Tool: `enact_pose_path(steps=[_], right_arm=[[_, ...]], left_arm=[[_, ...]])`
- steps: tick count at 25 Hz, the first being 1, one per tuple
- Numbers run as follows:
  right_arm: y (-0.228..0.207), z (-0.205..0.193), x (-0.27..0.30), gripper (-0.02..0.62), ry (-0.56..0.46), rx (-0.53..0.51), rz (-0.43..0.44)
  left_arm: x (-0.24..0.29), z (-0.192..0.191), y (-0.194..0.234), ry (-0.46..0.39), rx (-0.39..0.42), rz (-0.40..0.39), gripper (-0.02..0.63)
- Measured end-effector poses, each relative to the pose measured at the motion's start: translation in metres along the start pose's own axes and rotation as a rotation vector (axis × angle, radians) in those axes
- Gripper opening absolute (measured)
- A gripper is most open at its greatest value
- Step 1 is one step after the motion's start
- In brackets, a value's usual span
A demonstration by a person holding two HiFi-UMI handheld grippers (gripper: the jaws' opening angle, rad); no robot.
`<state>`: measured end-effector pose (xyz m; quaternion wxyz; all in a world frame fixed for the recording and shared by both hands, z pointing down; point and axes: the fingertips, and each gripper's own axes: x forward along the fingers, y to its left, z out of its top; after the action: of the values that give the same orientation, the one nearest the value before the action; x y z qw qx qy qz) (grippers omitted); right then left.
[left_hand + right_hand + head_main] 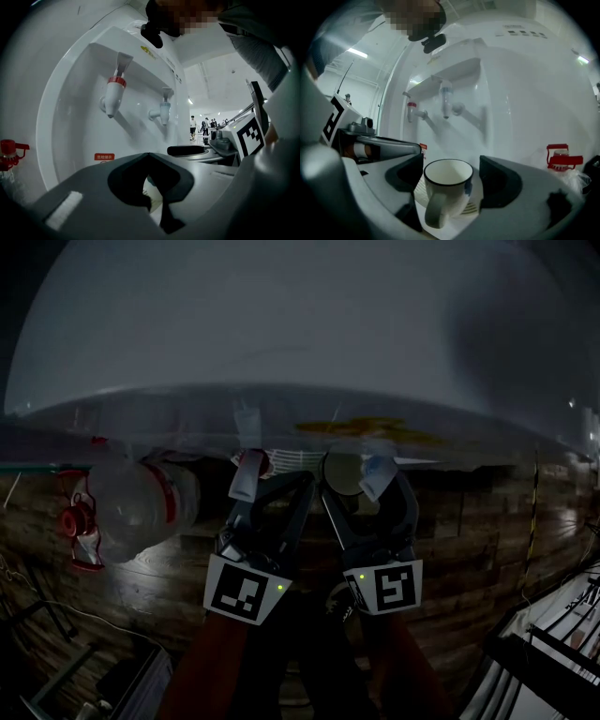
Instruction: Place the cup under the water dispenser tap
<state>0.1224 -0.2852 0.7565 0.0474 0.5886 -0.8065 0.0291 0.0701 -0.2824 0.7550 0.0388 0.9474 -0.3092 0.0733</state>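
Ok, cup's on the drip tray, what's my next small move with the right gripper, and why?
Probably draw the right gripper straight back. Its jaws stand apart either side of the cup, which stands upright on the drip tray roughly below the blue tap; its handle faces the gripper, so avoid swinging sideways.

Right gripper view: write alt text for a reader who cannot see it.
A white cup with a dark rim stands on the drip tray of a white water dispenser, handle toward the camera, between the open jaws with a gap on each side. A blue tap and a red tap hang above it.
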Motion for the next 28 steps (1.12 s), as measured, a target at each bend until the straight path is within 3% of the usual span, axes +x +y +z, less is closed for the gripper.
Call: enact_pose_path(steps=[11,22,24,25,27,28], right_arm=[[0.009,0.045,-0.03,0.362,-0.017,-0.018,0.021],[0.04,0.112,-0.061,0.343,-0.042,0.007,0.133],[0.045,0.135,-0.067,0.304,-0.051,0.0,0.152],[0.047,0.146,-0.07,0.256,-0.053,-0.005,0.162],[0.052,0.169,-0.078,0.092,-0.056,-0.008,0.185],[0.055,0.179,-0.083,0.058,-0.056,-0.007,0.199]], left_arm=[[-0.022,0.033,-0.013,-0.005,0.013,0.013,0.006],[-0.051,0.095,-0.033,-0.023,-0.01,0.017,0.006],[-0.06,0.113,-0.036,-0.026,-0.019,0.015,0.006],[-0.064,0.123,-0.038,-0.028,-0.024,0.014,0.006],[-0.074,0.143,-0.041,-0.028,-0.022,0.008,0.006],[-0.079,0.153,-0.044,-0.025,-0.008,0.001,0.006]])
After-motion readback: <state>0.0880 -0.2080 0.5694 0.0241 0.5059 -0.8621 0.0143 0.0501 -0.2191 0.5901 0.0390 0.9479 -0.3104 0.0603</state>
